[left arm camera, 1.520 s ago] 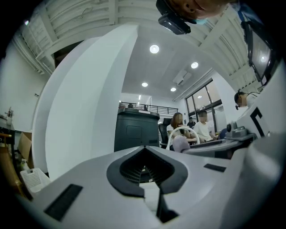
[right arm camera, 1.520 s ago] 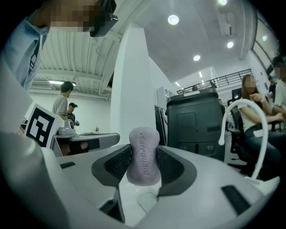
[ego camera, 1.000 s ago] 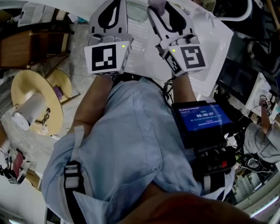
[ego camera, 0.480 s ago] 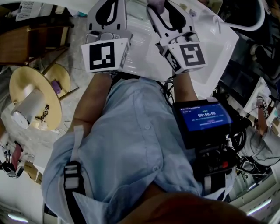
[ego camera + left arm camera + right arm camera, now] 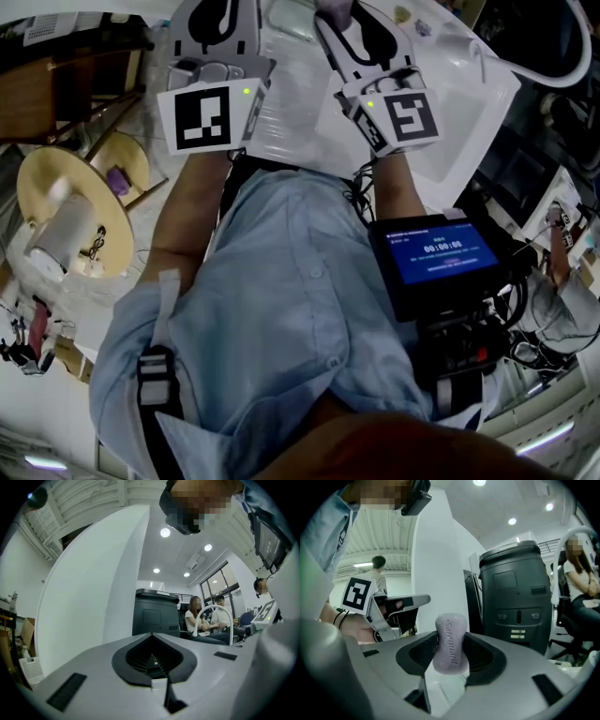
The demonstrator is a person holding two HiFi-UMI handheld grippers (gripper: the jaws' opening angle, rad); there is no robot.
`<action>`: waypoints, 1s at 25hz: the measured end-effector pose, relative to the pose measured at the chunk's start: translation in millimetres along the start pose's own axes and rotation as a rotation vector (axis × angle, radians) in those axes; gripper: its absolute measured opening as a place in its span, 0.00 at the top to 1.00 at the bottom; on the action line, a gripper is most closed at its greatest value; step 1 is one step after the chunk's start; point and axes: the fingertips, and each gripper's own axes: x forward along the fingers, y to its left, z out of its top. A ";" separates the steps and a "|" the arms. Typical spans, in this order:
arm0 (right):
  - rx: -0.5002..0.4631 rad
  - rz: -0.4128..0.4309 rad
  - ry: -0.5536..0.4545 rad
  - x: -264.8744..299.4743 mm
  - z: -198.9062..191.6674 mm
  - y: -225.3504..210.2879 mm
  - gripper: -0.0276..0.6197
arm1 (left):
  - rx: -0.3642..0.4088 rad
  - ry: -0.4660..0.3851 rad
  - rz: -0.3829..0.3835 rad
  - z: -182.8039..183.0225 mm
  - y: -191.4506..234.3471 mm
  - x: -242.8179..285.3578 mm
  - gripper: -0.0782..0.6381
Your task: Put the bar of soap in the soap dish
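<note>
Two grippers reach forward over a white counter (image 5: 450,112) whose surface is ribbed with fine parallel grooves. We see the right gripper (image 5: 450,663) clamped on the bar of soap (image 5: 450,643), which stands on end between its dark, ribbed rubber pads. The bar is pale lilac, smooth and matte, with rounded ends, a slightly pinched waist and raised lettering down one face. From the head view only its lilac tip (image 5: 335,7) shows, at the top edge of the right gripper (image 5: 349,21).

We find the left gripper (image 5: 152,659) closed on nothing, its grey plastic jaws together and its grooved black pads forming a pointed hollow. In the head view this left gripper (image 5: 225,19) sits just beside the right one, each carrying a cube with black and white square markers.

Beyond the jaws we make out a smooth white column (image 5: 93,583) and a boxy dark grey bin (image 5: 515,592). A round yellow stool (image 5: 42,183) stands to the left below, and a flat screen (image 5: 436,258) glowing blue hangs at the person's waist over a light blue shirt (image 5: 272,309).
</note>
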 end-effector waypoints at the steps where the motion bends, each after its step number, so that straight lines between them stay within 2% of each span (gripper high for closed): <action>1: 0.000 0.004 0.002 0.2 -1.3 0.7 0.66 | 0.008 -0.018 -0.005 4.3 0.4 0.8 0.88; 10: -0.027 0.027 0.028 1.8 -9.5 8.3 0.66 | 0.025 -0.076 -0.028 21.0 2.8 3.3 0.88; 19: -0.065 0.084 0.050 1.7 -17.2 26.9 0.66 | 0.040 -0.084 -0.021 29.3 7.3 -0.9 0.88; 25: -0.081 0.108 0.110 -3.9 -36.3 33.9 0.66 | 0.043 -0.089 -0.012 33.0 9.7 -6.0 0.88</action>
